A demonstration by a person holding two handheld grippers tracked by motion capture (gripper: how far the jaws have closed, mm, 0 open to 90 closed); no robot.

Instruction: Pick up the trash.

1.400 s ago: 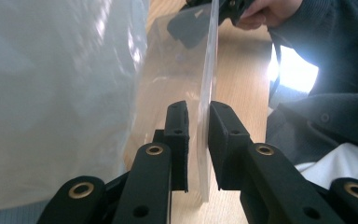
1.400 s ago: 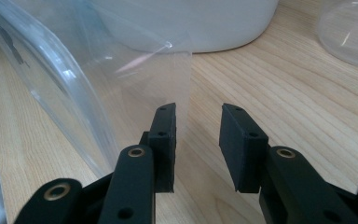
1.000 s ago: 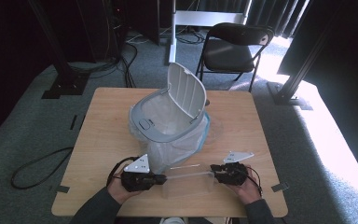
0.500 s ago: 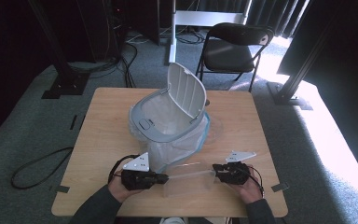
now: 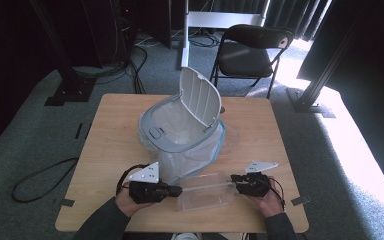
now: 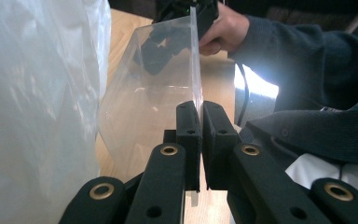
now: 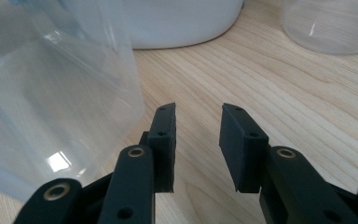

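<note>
- Fingers of the left gripper (image 6: pixel 200 135) are clamped on the edge of a clear plastic bag (image 5: pixel 207 192).
- Bag lies on the counter (image 5: pixel 115 125) between both grippers, just before the lined bin (image 5: pixel 182 127).
- Right gripper (image 7: pixel 198 140) fingers stand apart, gripping nothing, beside the bag's other end.

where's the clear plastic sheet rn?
High view: clear plastic sheet lies at the table's near edge between both grippers, just in front of the bagged bin; left gripper pinches its edge.
</note>
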